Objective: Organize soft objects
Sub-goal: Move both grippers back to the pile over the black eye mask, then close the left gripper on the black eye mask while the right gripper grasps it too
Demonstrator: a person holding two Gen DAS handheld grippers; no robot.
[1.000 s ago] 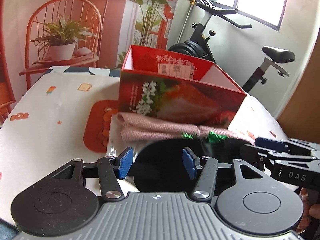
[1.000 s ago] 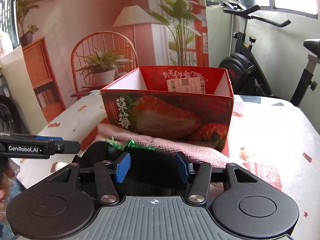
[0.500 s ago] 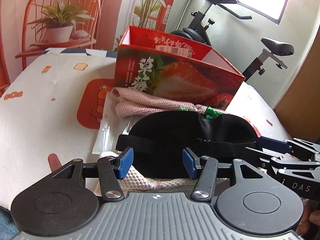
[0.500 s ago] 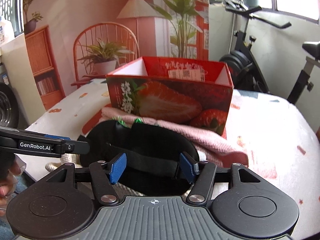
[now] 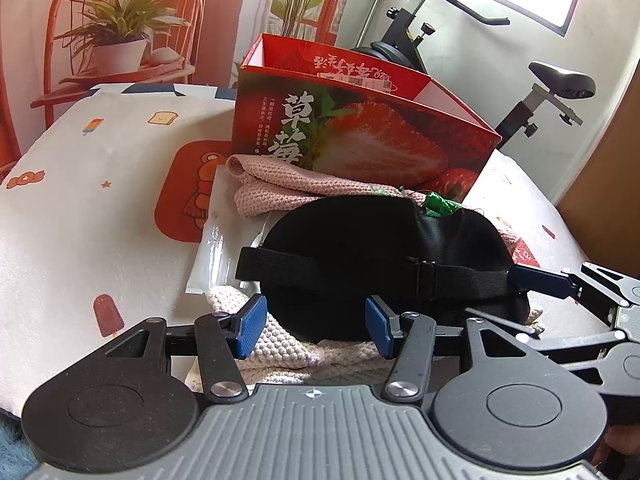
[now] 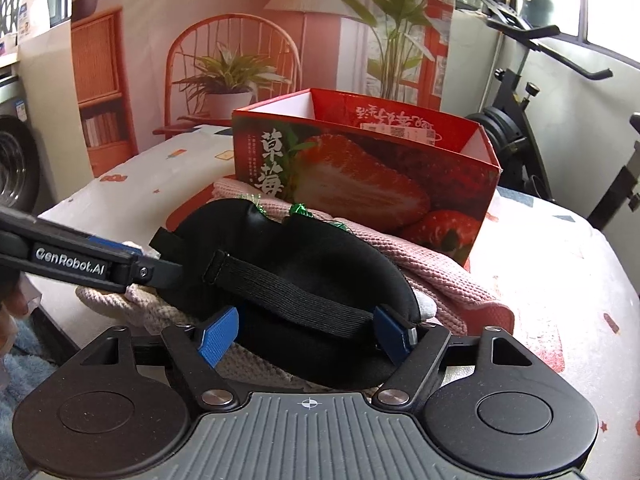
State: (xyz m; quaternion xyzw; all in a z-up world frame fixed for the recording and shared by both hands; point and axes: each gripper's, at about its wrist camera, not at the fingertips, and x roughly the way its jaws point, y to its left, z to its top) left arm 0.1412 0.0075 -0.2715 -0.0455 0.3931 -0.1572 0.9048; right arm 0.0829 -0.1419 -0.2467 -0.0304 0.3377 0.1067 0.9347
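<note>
Black eye mask on knit pile, box behind.

Mask [image 5: 384, 256] lies crosswise atop cloths [image 5: 280, 344], before the box [image 5: 360, 136]. Left gripper [image 5: 314, 326] half-wide, empty, at its near edge; right gripper [image 6: 308, 334] opening astride the strap [image 6: 288, 296], nearer.

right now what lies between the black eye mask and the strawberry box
A pink knitted cloth lies between the black eye mask and the strawberry box, with green tinsel on it; both views show it.
</note>
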